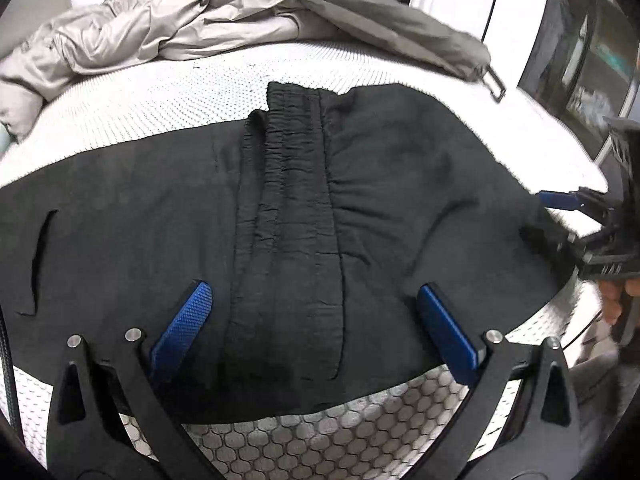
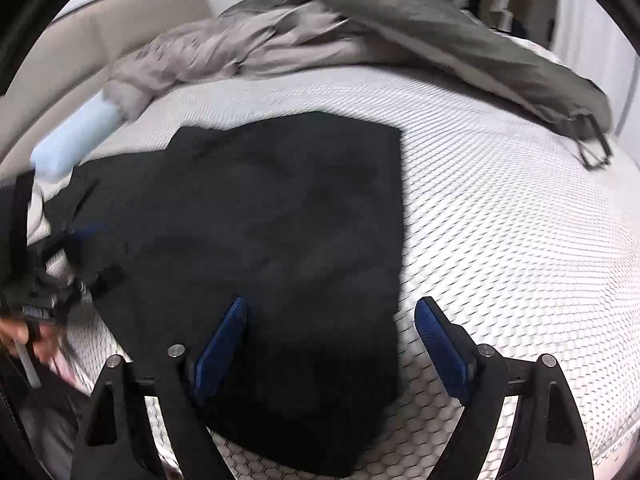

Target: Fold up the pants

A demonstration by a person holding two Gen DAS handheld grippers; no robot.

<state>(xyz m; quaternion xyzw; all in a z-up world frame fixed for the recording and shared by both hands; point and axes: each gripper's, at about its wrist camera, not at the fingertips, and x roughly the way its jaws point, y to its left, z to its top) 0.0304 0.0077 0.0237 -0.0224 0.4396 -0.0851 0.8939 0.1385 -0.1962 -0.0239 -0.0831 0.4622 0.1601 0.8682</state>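
Black pants point(image 1: 288, 200) lie folded flat on a white mattress point(image 1: 168, 100), their gathered elastic waistband running down the middle in the left wrist view. My left gripper point(image 1: 316, 320) hovers open over the near edge of the pants, one blue pad on each side of the waistband and nothing pinched. In the right wrist view the pants point(image 2: 260, 240) are a dark rectangle. My right gripper point(image 2: 332, 340) stands open astride their right-hand edge, its pads clear of the cloth. Each gripper shows in the other's view: the right gripper point(image 1: 540, 218) at the pants' right corner, the left gripper point(image 2: 100, 250) at the left side.
A crumpled beige duvet point(image 1: 152, 28) and a dark grey cover point(image 1: 400, 20) with a metal loop lie along the back of the mattress. A pale blue block point(image 2: 76, 136) sits at the far left by a beige headboard point(image 2: 80, 40). The mattress's honeycomb side point(image 1: 320, 448) drops away in front.
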